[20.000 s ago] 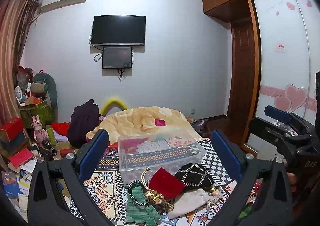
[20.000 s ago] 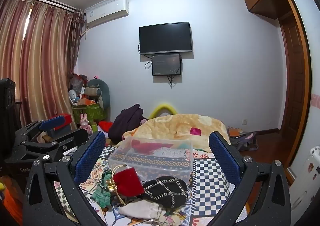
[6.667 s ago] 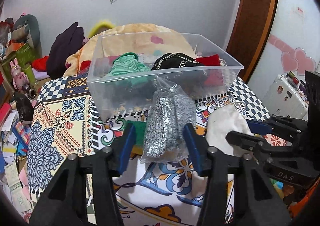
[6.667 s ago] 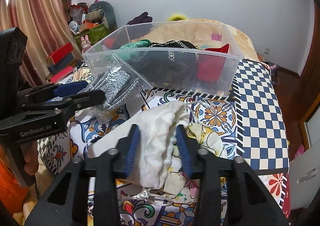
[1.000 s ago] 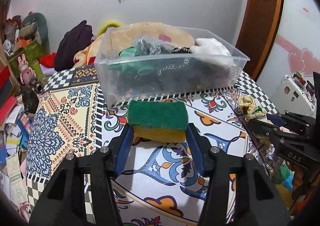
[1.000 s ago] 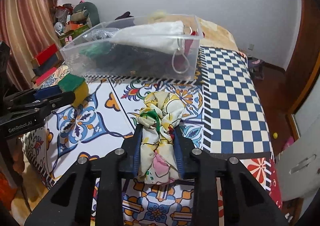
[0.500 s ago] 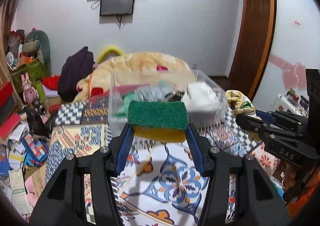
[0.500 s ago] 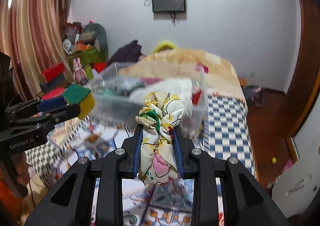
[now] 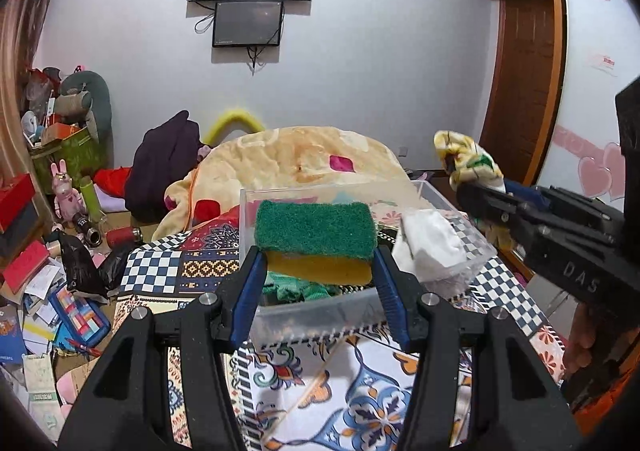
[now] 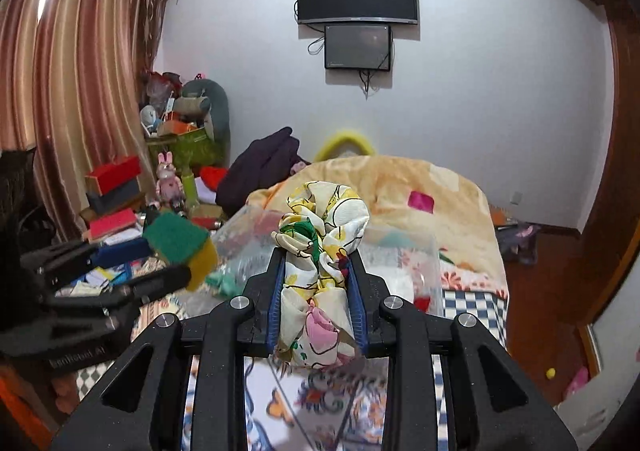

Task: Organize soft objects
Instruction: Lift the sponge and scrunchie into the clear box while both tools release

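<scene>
My left gripper (image 9: 316, 271) is shut on a green-and-yellow sponge (image 9: 316, 239) and holds it raised over the near edge of the clear plastic bin (image 9: 460, 207). The bin holds a white cloth (image 9: 430, 243), a green knit item (image 9: 296, 289) and other soft things. My right gripper (image 10: 316, 291) is shut on a floral fabric scrunchie (image 10: 320, 251), raised in front of the bin (image 10: 404, 247). The scrunchie also shows in the left wrist view (image 9: 466, 159), right of the bin. The sponge shows in the right wrist view (image 10: 182, 243) at left.
The bin stands on a table with a patterned cloth (image 9: 360, 403). A bed with a yellow blanket (image 9: 304, 159) lies behind. Clutter of boxes, toys and papers (image 9: 52, 251) fills the floor at left. A wardrobe (image 9: 592, 91) stands at right.
Both grippers have risen and moved forward toward the bin with their objects still held. The bin now sits lower and closer under the sponge.
</scene>
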### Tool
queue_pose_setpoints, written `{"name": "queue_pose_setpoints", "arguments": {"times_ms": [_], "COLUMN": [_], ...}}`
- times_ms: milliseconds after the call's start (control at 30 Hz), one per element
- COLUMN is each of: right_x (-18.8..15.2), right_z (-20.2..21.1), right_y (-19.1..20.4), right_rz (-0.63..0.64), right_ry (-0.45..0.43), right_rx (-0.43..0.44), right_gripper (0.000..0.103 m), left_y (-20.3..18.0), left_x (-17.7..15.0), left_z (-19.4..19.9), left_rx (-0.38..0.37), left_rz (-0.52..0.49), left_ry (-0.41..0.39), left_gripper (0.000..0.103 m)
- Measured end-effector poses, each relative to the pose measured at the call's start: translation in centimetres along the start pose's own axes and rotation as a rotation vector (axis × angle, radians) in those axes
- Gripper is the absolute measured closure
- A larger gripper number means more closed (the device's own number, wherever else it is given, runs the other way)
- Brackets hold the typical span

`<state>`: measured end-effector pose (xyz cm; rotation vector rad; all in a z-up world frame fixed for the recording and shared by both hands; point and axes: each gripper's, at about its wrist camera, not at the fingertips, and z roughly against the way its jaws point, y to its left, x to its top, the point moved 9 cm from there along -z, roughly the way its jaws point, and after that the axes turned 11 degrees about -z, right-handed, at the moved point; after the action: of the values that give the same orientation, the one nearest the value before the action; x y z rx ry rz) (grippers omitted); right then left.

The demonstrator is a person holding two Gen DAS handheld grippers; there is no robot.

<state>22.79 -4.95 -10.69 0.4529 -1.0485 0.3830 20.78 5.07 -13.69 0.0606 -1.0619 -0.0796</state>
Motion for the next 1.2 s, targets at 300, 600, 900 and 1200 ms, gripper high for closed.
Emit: {"name": "queue_pose_setpoints", "arguments": {"times_ms": [300,600,900,1200], "right_x": [-0.4,-3.1,-2.8,0.1], "right_z": [-3.6,-6.4,-5.0,-0.2], "right_y": [-0.7,-1.8,-2.8,-2.3], "right_rz": [-0.034,-0.076,-0.102,-0.065], "right_ry": [0.064,0.186,0.177,0.060], "right_rx": [-0.013,-0.014,-0.014,-0.015], "right_gripper": [0.077,0.061,0.033,0.033], "left_y": [0.7,0.3,0.3,0.3], "left_x": [-0.7,-2.0,-2.5,-0.1], "left_z": [-3.8,-6.2,-5.8,-0.8], "left_rx": [-0.018,-0.004,-0.017,-0.052], "left_rz": [0.026,0.021,0.033,0.046], "left_ry": [0.062,0.111,0.125,0.031], "left_gripper": [0.049,0.047,0.041,0.038]}}
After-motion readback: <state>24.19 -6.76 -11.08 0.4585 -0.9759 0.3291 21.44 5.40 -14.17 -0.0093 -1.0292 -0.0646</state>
